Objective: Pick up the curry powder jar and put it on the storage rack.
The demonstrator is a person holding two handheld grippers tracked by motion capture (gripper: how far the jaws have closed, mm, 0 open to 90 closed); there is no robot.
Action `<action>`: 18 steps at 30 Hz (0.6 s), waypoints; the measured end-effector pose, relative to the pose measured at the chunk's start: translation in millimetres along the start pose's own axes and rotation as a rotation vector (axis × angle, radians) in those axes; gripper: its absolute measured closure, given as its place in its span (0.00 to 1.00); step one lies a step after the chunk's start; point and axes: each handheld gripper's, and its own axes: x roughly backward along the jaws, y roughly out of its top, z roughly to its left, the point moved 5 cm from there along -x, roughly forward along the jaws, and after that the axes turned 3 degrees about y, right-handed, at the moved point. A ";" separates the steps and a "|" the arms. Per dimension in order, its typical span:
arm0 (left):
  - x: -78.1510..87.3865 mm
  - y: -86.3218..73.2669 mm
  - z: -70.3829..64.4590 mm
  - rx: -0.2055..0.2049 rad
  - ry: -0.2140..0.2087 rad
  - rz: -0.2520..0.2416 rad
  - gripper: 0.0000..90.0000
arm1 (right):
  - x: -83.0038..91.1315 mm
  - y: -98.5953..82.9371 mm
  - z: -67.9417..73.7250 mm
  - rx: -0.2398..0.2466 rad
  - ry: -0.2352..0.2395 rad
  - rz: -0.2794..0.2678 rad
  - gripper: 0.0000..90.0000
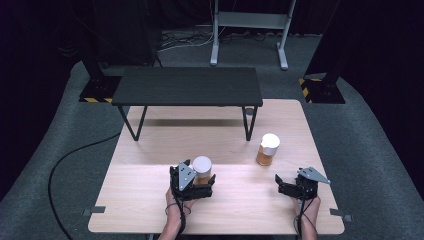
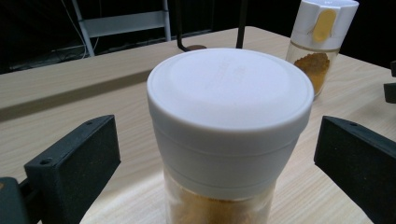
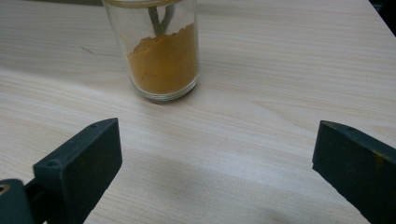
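High view showed a person's two hands at the near edge of a light wooden table (image 1: 150,195), each holding a gripper, with a low black shelf (image 1: 187,86) standing across the far half. The left gripper (image 1: 196,178) had its jaws spread on either side of a spice jar (image 1: 202,171) with a white cap, and the left gripper view confirmed it: the jar (image 2: 229,135) stood upright between the two black jaws, a clear gap of table showing on each side, so nothing was clamped yet. It seemed placed that way so the jaws could close on the glass body or the lower cap from both flanks, with the jar centred and close in. The right gripper (image 1: 286,184) rested low near the table's right front, jaws also apart and holding nothing. A second jar (image 1: 267,149) stood well beyond it and a little to its left; in the right gripper view its glass base (image 3: 161,56), part full of orange powder, sat ahead and left of the open jaws, not between them. That second jar also appeared behind the first in the left gripper view, its flip cap (image 2: 325,21) shut. My reading was that the left side was poised for a grasp, while the right waited clear.
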 end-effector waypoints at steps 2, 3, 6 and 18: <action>-1.8 1.0 -0.2 -0.006 -0.004 -0.005 0.00 | 0.1 -0.1 0.4 0.001 -0.002 -0.001 0.00; -3.1 1.4 -0.4 -0.010 -0.003 -0.006 0.00 | 0.1 -0.2 0.5 0.000 -0.003 -0.001 0.00; -6.5 3.0 0.5 -0.013 -0.004 0.003 0.00 | 0.1 -0.1 0.6 0.001 -0.003 -0.001 0.00; -11.1 2.2 5.5 0.017 -0.024 -0.013 0.00 | -0.2 0.2 0.2 0.005 0.002 0.002 0.01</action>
